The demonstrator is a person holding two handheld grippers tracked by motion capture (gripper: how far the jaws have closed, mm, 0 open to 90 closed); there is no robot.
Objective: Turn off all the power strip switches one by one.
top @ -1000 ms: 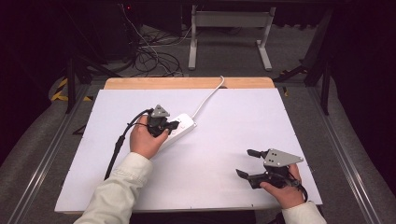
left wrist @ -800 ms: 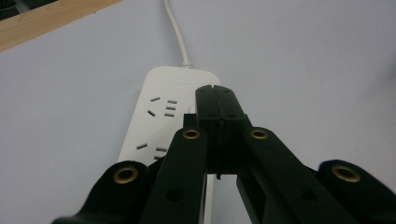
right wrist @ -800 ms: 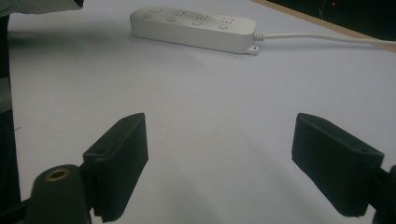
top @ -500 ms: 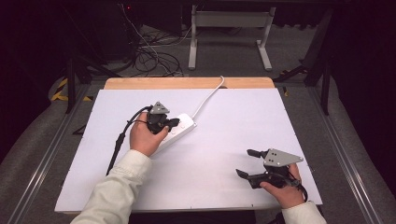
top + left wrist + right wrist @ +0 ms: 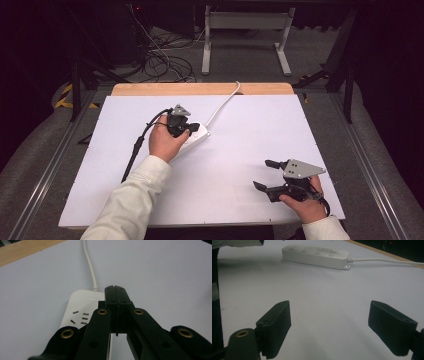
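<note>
A white power strip point(image 5: 201, 137) lies left of centre on the white table point(image 5: 250, 125), and its white cord point(image 5: 223, 104) runs off over the far edge. My left gripper point(image 5: 192, 128) is over the strip's cord end, held by a hand in a cream sleeve. In the left gripper view the jaws of the left gripper point(image 5: 115, 290) are pressed flat together with nothing between them, above the strip point(image 5: 77, 312) where the cord point(image 5: 88, 265) joins it. My right gripper point(image 5: 263, 174) rests open at the front right. Its view looks between the spread jaws of the right gripper point(image 5: 329, 325) toward the strip point(image 5: 315, 253).
A black cable point(image 5: 135, 147) trails from the left gripper toward the front left. A wooden strip point(image 5: 200, 89) edges the table's far side. Beyond it stand a metal frame point(image 5: 245, 30) and loose floor cables point(image 5: 165, 60).
</note>
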